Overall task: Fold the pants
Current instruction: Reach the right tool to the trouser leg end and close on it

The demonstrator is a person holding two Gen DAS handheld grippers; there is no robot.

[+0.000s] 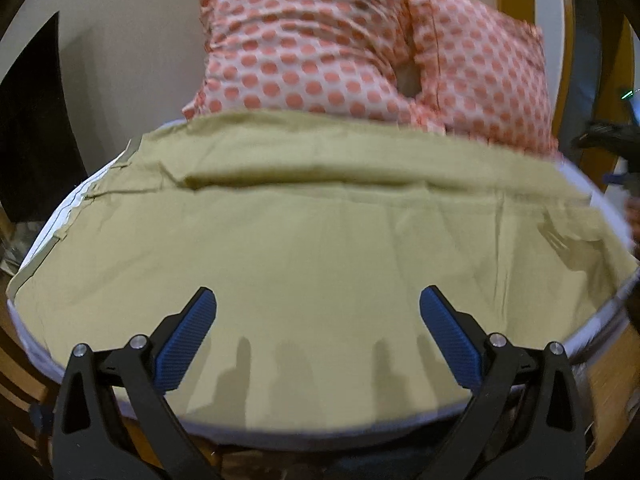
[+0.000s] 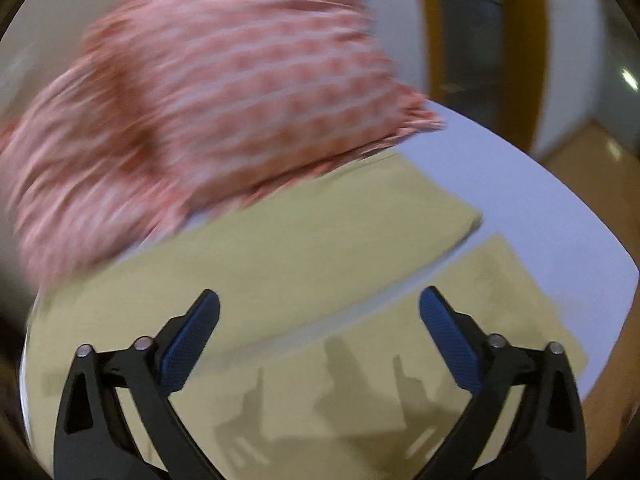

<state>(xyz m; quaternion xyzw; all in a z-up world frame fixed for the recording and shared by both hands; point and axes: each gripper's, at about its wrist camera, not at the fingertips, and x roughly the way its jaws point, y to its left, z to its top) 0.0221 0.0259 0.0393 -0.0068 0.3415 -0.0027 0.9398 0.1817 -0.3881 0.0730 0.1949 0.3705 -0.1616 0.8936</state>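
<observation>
The left claw [image 1: 318, 300] is spread wide and grasps nothing, hovering over olive pants [image 1: 320, 240] that lie flat across a white table [image 1: 48, 232]. From the claw, toward 12 o'clock, a fold ridge crosses the cloth; beyond it sits a white pillow with coral dots [image 1: 360, 56], overlapping the pants' far edge.

The right claw [image 2: 319, 300] is likewise released, with olive pants [image 2: 304, 240] between and past its blue pads [image 2: 188, 344]. Toward 2 o'clock two leg ends lie just apart on the white table [image 2: 540, 200]. At 11 o'clock the pillow [image 2: 224, 104] appears blurred.
</observation>
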